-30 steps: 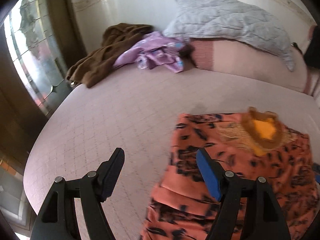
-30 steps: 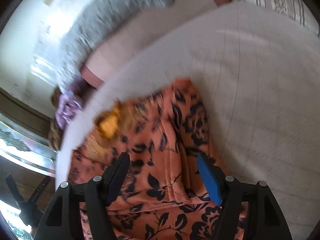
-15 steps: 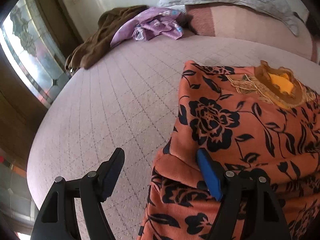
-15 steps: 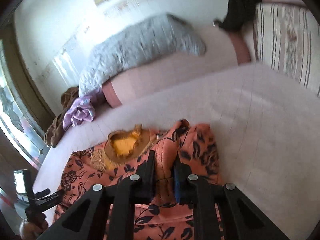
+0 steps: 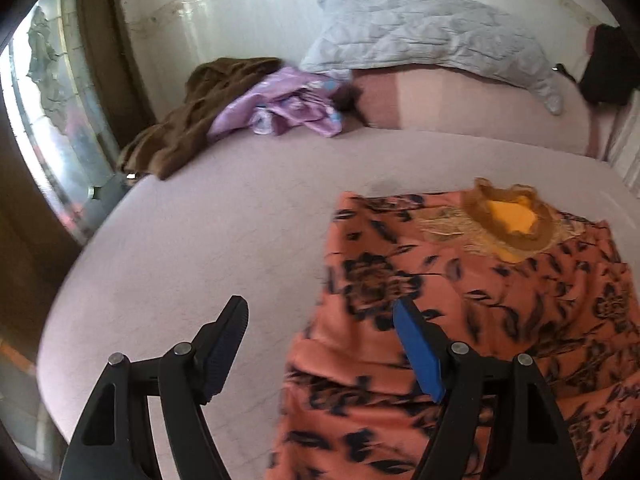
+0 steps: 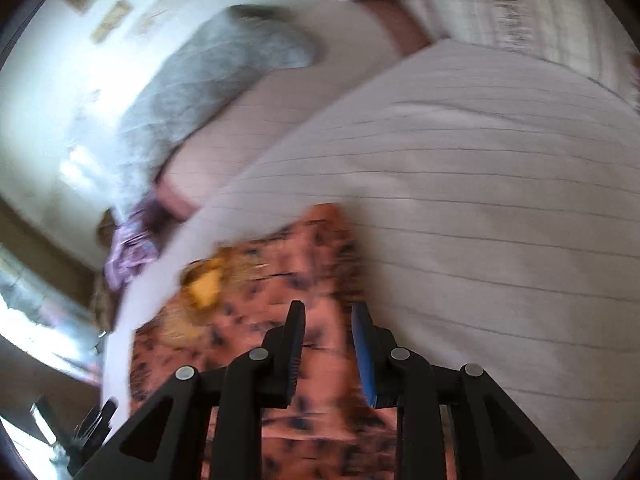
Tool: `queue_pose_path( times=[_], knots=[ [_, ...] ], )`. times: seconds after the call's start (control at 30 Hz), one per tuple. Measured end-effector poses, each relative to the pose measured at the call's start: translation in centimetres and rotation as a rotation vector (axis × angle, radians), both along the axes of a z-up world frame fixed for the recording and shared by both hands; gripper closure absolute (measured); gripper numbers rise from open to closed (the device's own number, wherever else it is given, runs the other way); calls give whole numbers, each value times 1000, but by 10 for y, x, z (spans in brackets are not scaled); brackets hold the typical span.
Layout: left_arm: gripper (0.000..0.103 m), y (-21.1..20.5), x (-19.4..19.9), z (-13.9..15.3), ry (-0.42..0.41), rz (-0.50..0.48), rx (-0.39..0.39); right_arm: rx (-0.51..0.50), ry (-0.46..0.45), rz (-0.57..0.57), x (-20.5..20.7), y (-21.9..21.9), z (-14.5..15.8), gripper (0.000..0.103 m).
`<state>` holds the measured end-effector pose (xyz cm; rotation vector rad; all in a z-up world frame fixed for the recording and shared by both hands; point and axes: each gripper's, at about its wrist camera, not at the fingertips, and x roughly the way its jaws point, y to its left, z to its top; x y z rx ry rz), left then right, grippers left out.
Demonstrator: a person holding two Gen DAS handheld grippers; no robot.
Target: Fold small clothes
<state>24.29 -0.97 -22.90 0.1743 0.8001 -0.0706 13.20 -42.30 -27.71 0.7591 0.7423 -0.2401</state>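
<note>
An orange garment with black flowers (image 5: pixel 500 292) and a yellow neckline (image 5: pixel 512 216) lies flat on the pale pink bed (image 5: pixel 220 240). My left gripper (image 5: pixel 320 304) hovers open over the garment's left edge. Its blue-padded finger is above the cloth and the other is above bare sheet, with nothing gripped. In the blurred right wrist view my right gripper (image 6: pixel 328 306) is over the garment (image 6: pixel 256 280) near its right edge. Its jaws are opening, a narrow gap shows between the pads, and cloth lies under them without being pinched.
At the head of the bed lie a brown garment (image 5: pixel 192 120), a crumpled purple garment (image 5: pixel 280 108) and a grey quilted pillow (image 5: pixel 420 36). A window (image 5: pixel 52 120) is at the left. A striped cushion (image 6: pixel 540 12) stands to the right, with bare sheet (image 6: pixel 480 220) beside the garment.
Half a second ago my right gripper was shut on a raised fold of the garment; now its jaws have parted and the fold is down. My left gripper stayed open and drew back a little.
</note>
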Motion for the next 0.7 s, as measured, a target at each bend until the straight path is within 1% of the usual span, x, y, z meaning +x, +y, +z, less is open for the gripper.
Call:
queue_pose_path(
  times=[0.03,0.1,0.13,0.17,0.2,0.23,0.27,0.3,0.33,0.37,0.47,0.5,0.53,0.57,0.6,0.63,0.67,0.7],
  knots=[
    [27,-4,2,-4,14,-11,-2,-6,-4,40,10,11,1,76],
    [24,-14,10,-20,80,-22,23,-6,6,95,22,24,0,76],
    [22,-18,17,-32,134,-24,46,-3,19,134,31,35,-5,76],
    [21,-20,23,-49,209,-22,76,-5,36,155,36,43,-9,76],
    [20,-20,27,-57,229,-17,85,-11,78,181,42,50,-17,76],
    [17,-19,26,-56,204,-10,82,-18,162,211,51,61,-29,75],
    [18,-19,25,-52,194,-13,85,-15,218,229,58,66,-41,75],
    [18,-19,24,-49,181,-23,80,-19,222,227,55,68,-44,75],
    [18,-18,20,-44,156,-28,65,-30,190,207,49,69,-40,75],
    [18,-17,15,-36,117,-38,41,-33,186,212,48,71,-35,75],
    [18,-22,3,-25,60,-97,12,-55,97,256,38,81,-18,75],
    [17,-27,4,-27,63,-108,20,-65,70,272,36,88,-15,76],
    [17,-32,4,-33,87,-119,41,-59,69,295,37,95,-18,72],
    [17,-37,7,-45,146,-130,72,-45,65,319,42,100,-24,69],
    [17,-39,9,-53,178,-130,87,-32,129,360,48,110,-38,67],
    [17,-41,9,-58,183,-129,99,-57,149,362,50,114,-42,68],
    [16,-42,7,-57,155,-133,110,-88,130,353,48,118,-39,68],
    [16,-44,6,-56,147,-140,127,-103,129,353,48,121,-35,68]
  ],
)
